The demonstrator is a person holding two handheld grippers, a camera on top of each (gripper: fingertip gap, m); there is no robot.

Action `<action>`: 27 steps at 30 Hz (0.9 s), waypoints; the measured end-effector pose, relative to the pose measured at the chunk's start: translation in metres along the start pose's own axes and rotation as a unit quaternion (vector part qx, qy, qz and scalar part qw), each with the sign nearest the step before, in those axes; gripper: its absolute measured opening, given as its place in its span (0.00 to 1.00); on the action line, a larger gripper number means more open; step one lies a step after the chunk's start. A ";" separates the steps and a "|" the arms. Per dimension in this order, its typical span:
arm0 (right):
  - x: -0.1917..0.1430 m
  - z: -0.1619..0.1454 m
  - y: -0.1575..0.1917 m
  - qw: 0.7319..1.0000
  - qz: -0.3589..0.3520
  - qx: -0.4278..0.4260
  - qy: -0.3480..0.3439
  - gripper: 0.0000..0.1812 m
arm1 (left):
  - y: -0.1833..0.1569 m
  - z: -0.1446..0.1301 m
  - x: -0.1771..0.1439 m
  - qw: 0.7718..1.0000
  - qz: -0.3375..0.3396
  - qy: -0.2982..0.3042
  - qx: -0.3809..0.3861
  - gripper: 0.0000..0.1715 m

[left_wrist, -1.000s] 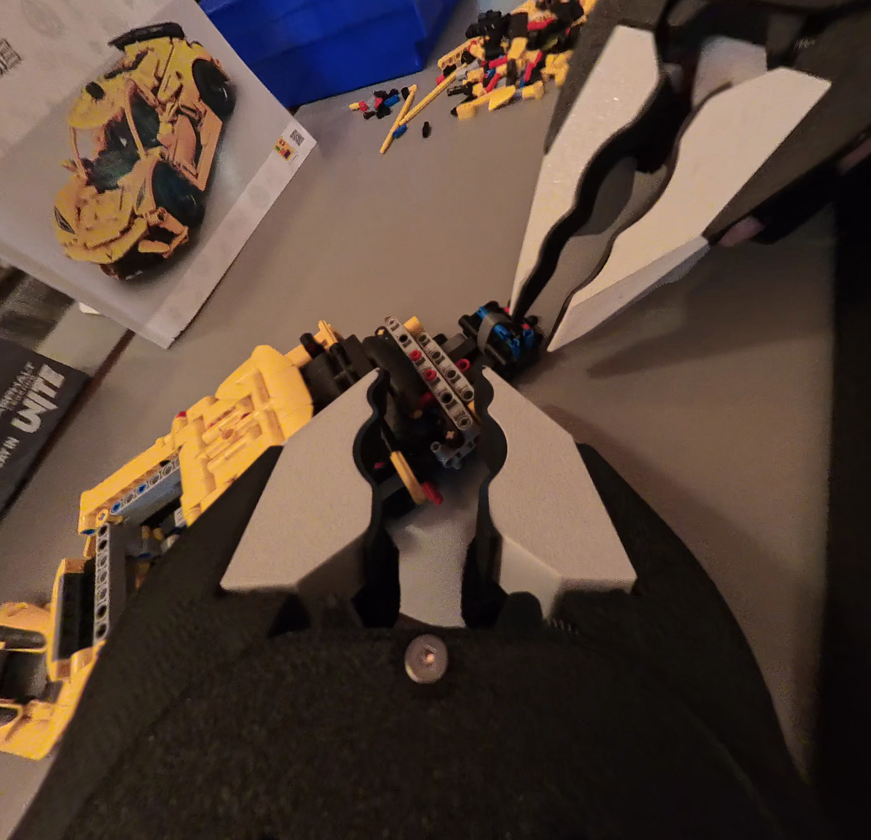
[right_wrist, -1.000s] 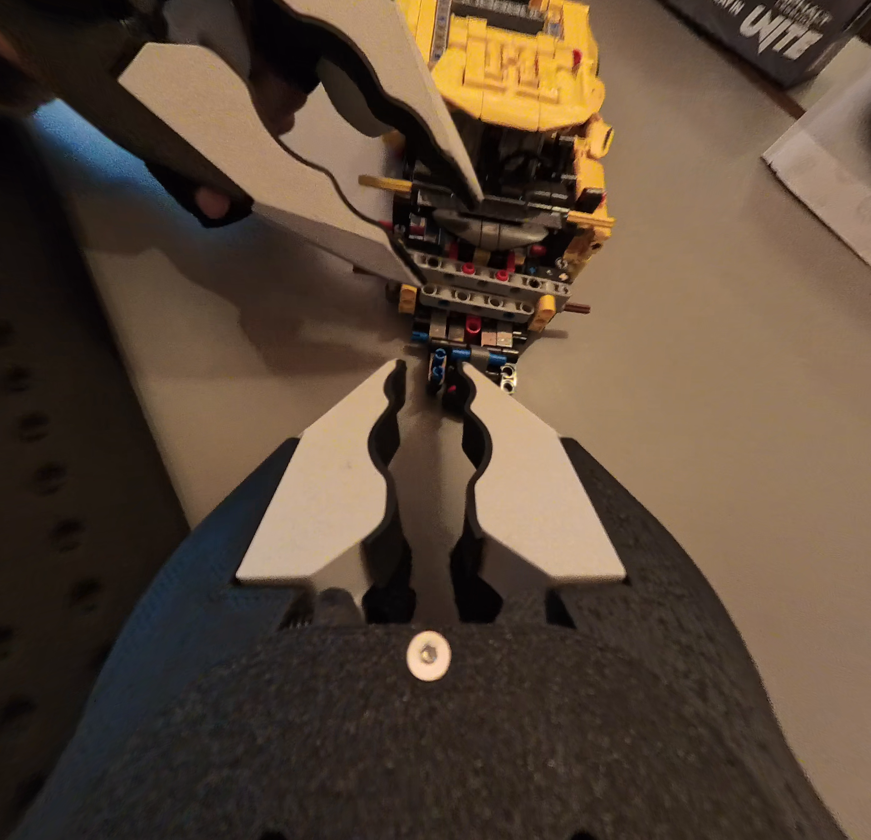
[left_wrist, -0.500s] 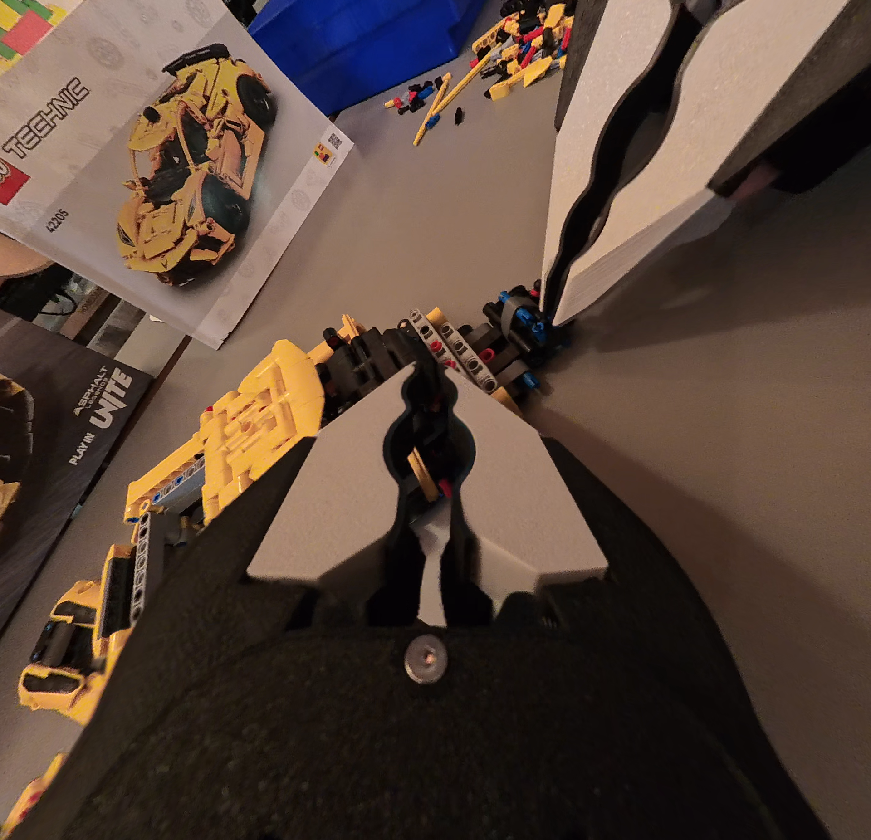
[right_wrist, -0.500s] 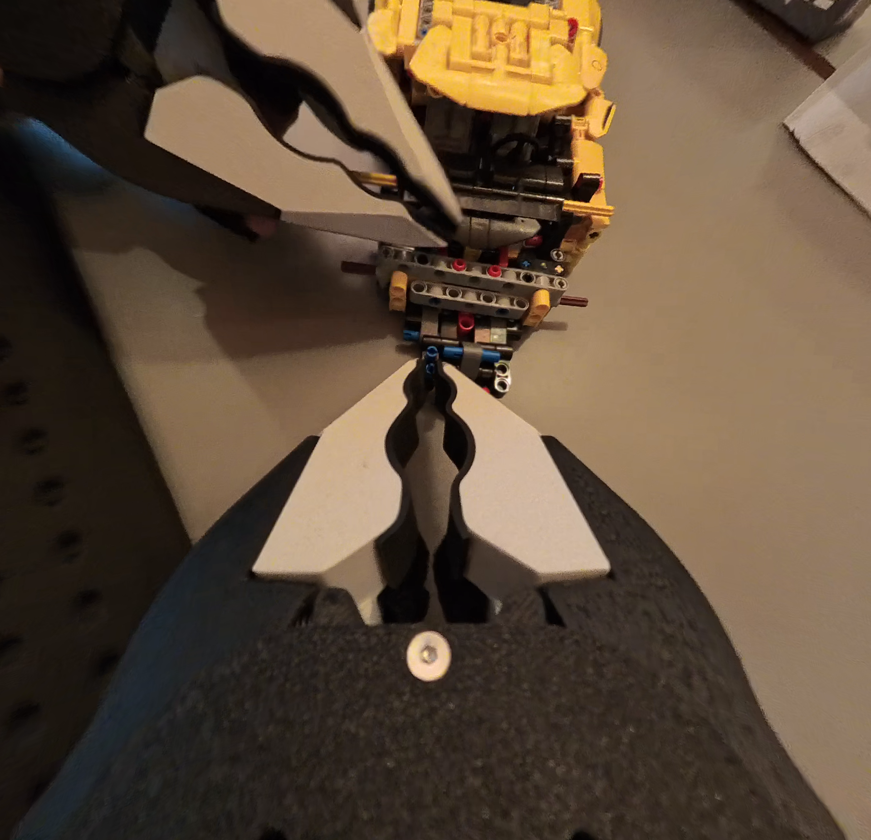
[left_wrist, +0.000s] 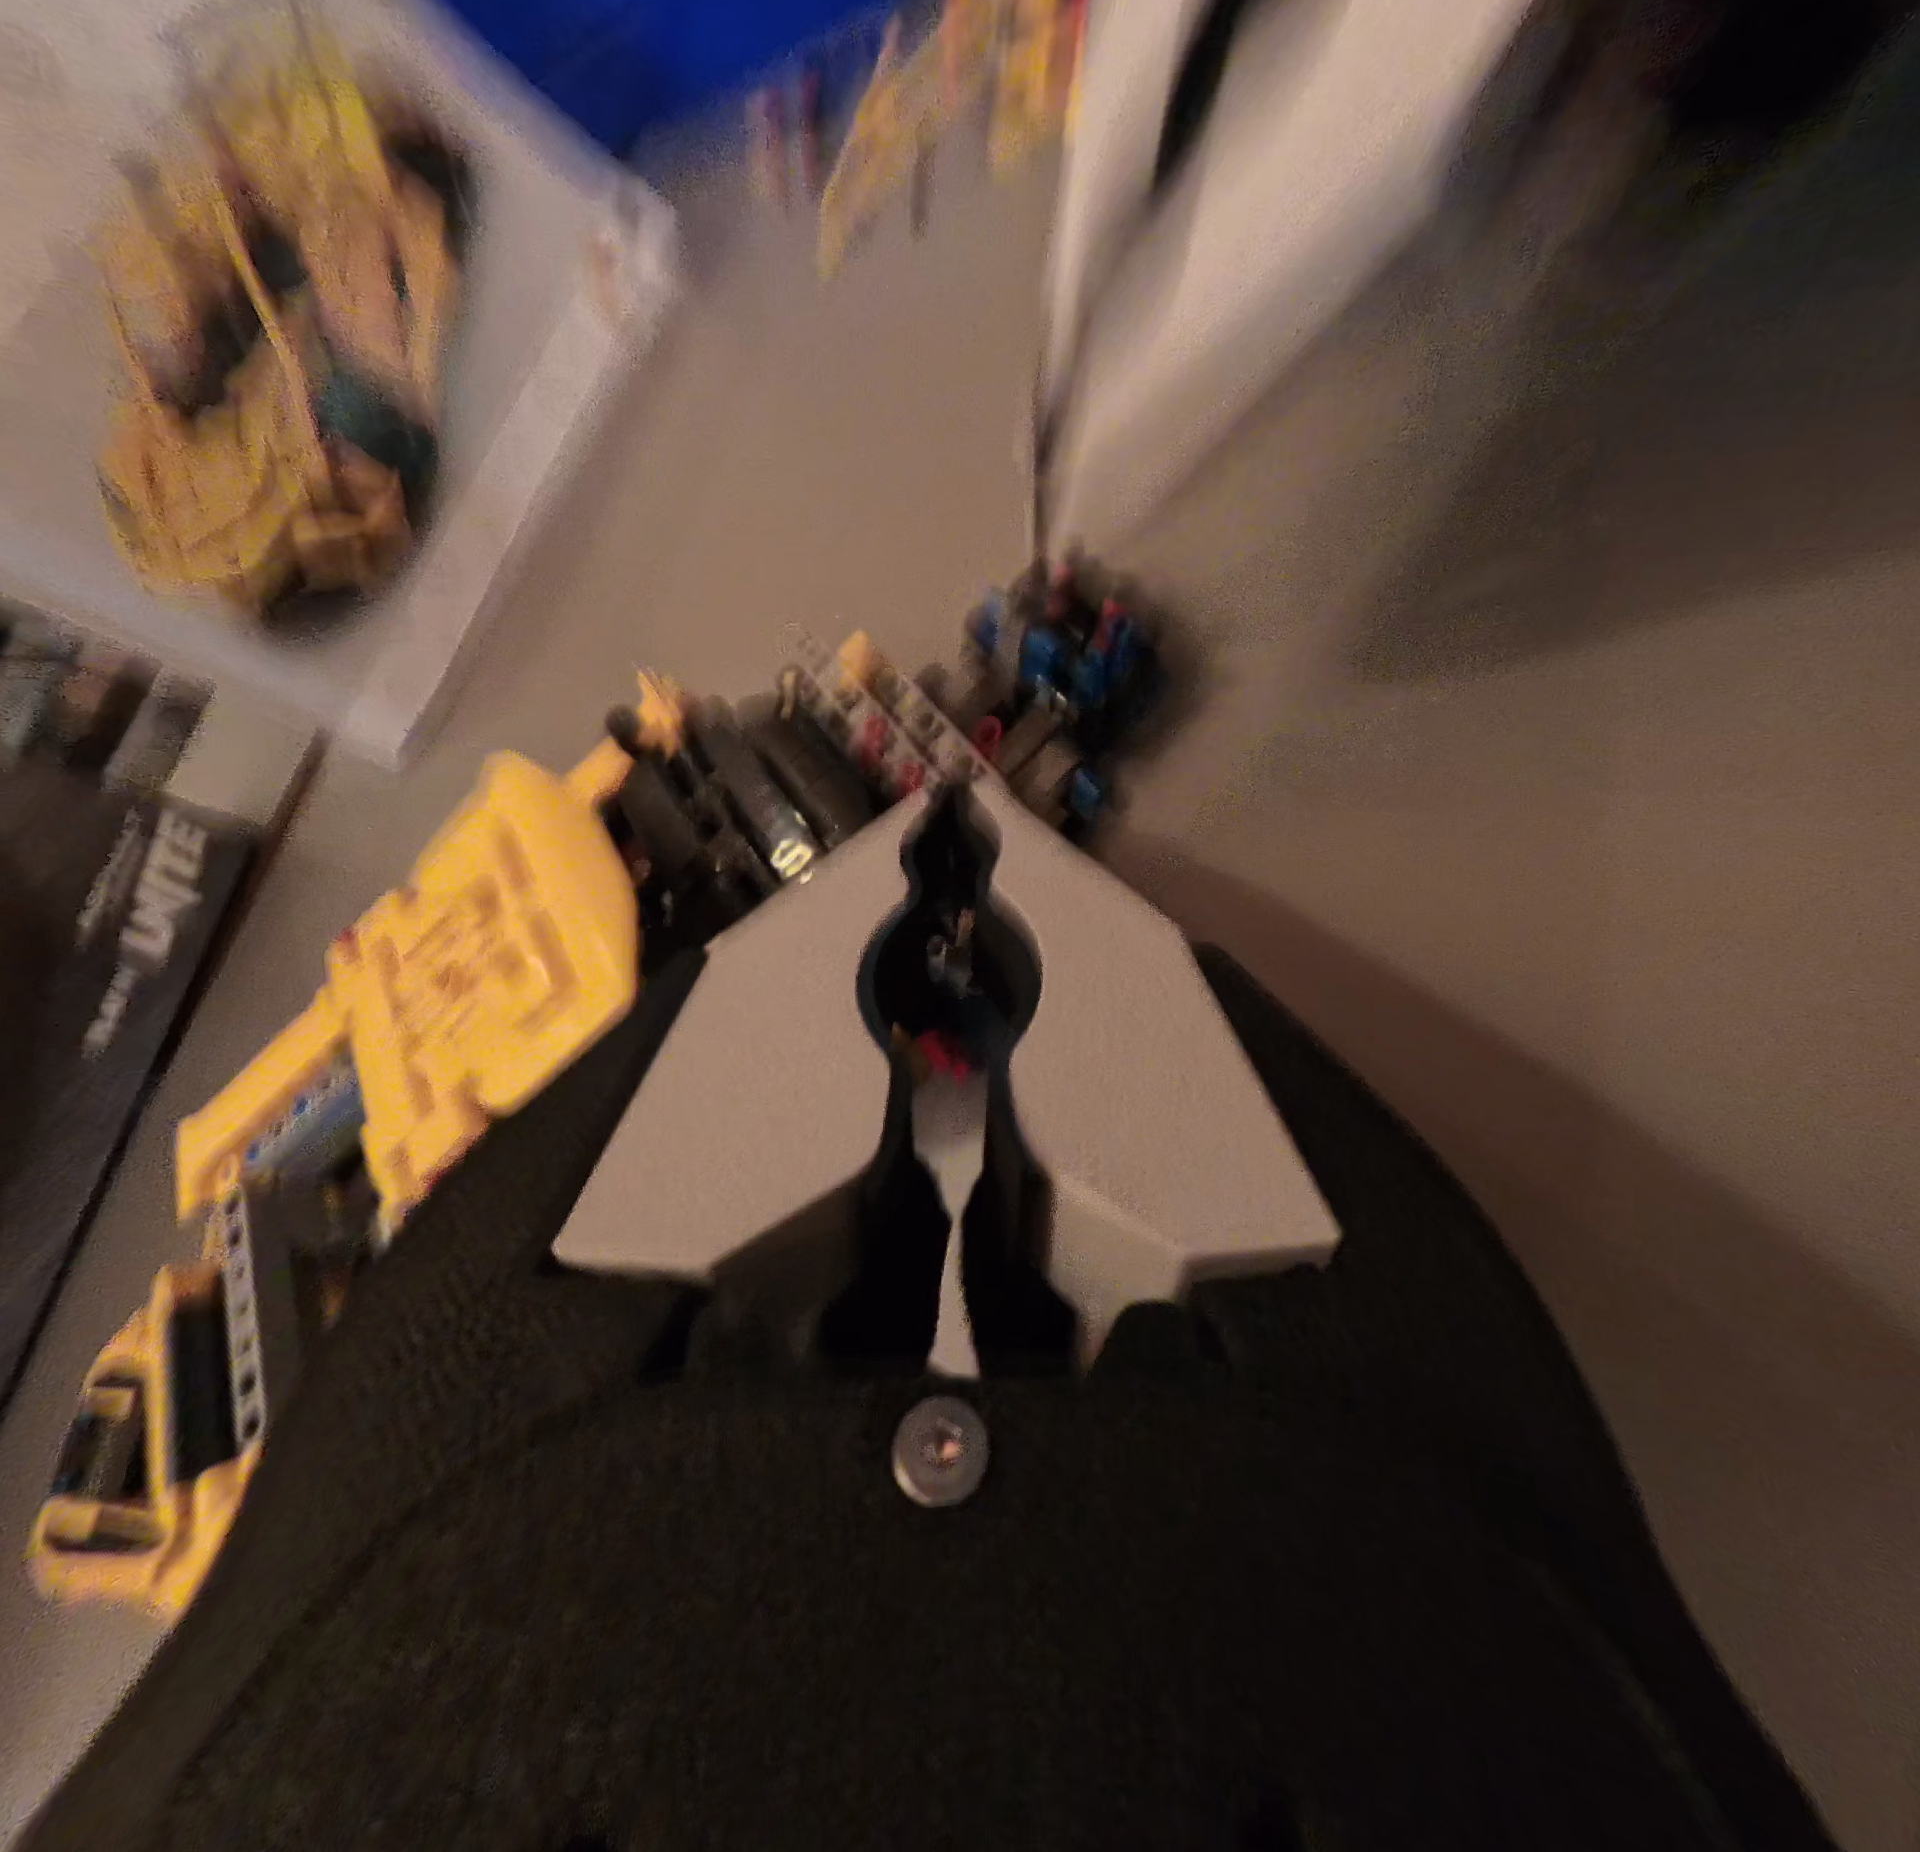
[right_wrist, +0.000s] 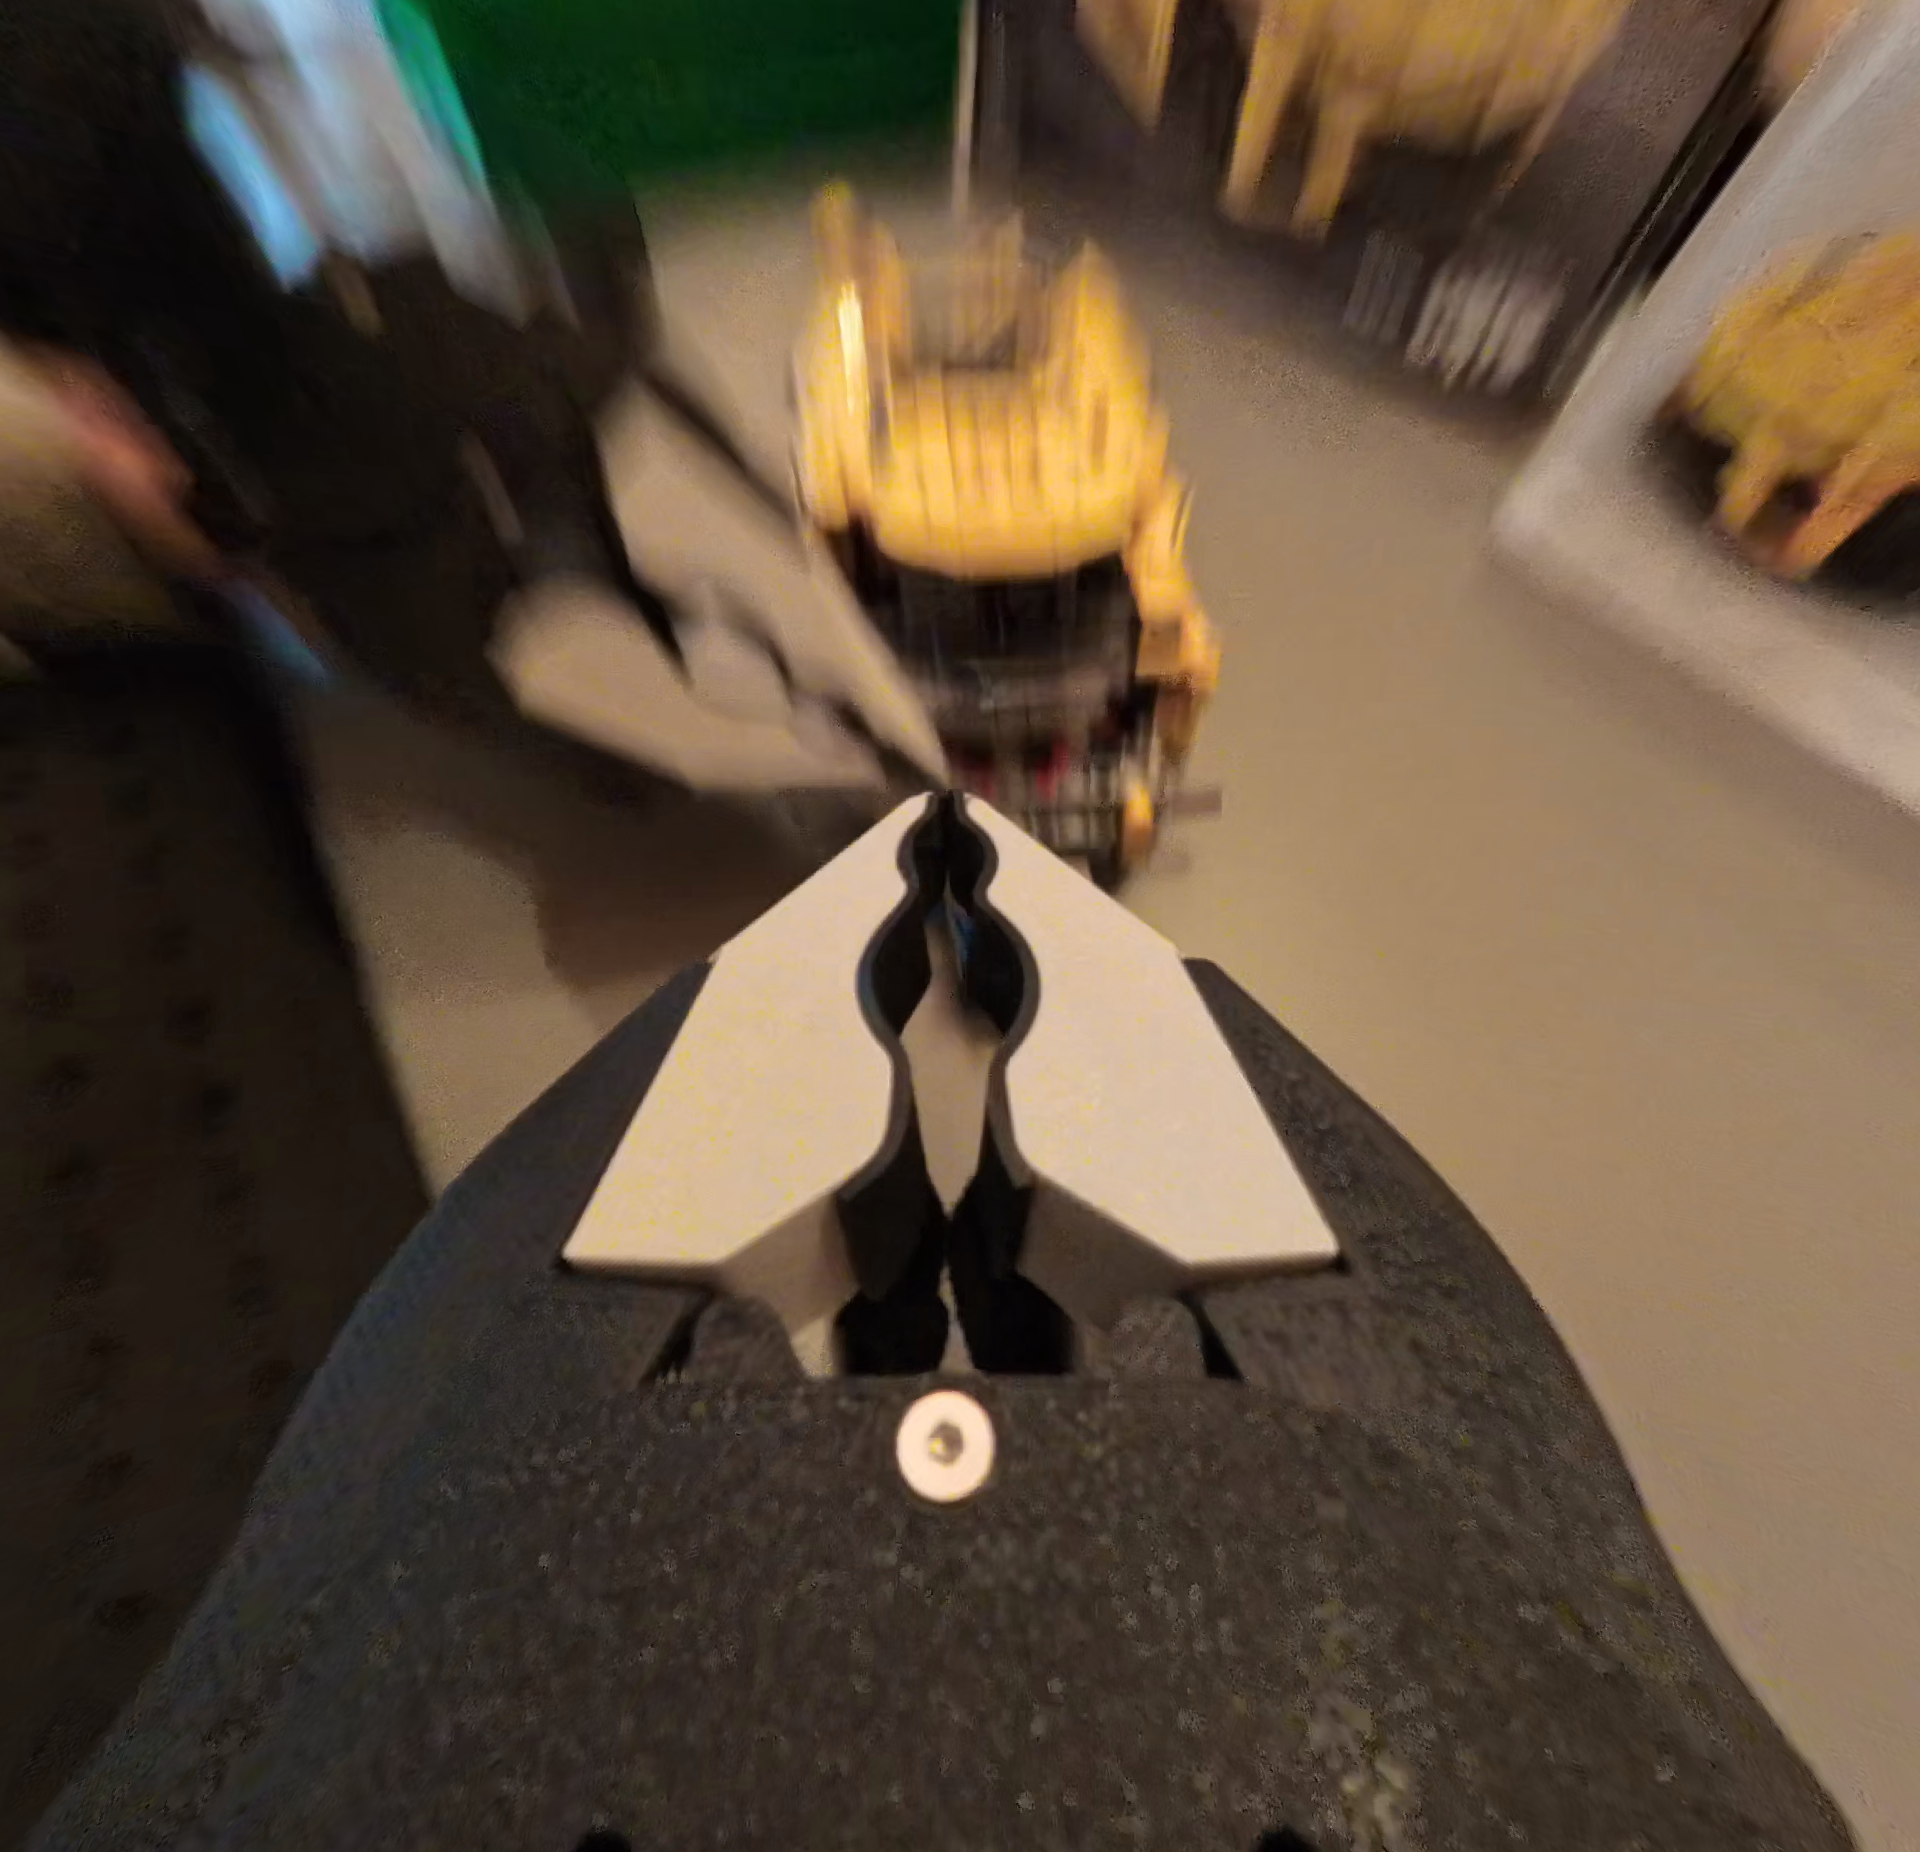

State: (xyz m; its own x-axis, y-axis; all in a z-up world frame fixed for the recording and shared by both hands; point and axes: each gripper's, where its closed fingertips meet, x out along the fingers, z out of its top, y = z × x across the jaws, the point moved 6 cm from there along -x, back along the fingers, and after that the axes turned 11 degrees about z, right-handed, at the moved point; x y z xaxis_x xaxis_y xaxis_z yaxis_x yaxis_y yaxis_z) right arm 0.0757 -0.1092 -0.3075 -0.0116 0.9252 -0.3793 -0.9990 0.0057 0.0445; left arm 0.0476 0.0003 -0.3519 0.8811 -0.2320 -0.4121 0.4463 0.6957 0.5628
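— What do we have around us here?
— A flat grey tabletop (left_wrist: 1558, 971) under dim, warm light — soft shadows lie across it. Both views are blurred.
— And behind?
— We make out a blue bin (left_wrist: 665, 26) at the far edge and something green (right_wrist: 665, 46) beyond, too smeared to tell.
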 end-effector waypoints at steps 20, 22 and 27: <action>0.023 -0.035 -0.007 0.987 -0.069 -0.043 0.140 0.07 | 0.003 0.002 -0.001 1.000 0.000 -0.022 -0.019 0.00; 0.020 -0.033 -0.008 0.988 -0.076 -0.048 0.128 0.07 | 0.002 0.003 -0.002 1.000 0.003 -0.026 -0.013 0.00; 0.017 -0.029 -0.012 0.995 -0.049 -0.008 0.084 0.08 | 0.005 0.002 -0.006 0.999 0.004 -0.033 -0.026 0.00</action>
State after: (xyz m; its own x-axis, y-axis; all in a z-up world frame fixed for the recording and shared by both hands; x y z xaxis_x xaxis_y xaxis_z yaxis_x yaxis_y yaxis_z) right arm 0.0860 -0.1045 -0.3411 0.0795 0.8436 -0.5310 -0.9963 0.0849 -0.0143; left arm 0.0449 0.0040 -0.3449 0.8938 -0.2698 -0.3582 0.4323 0.7311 0.5278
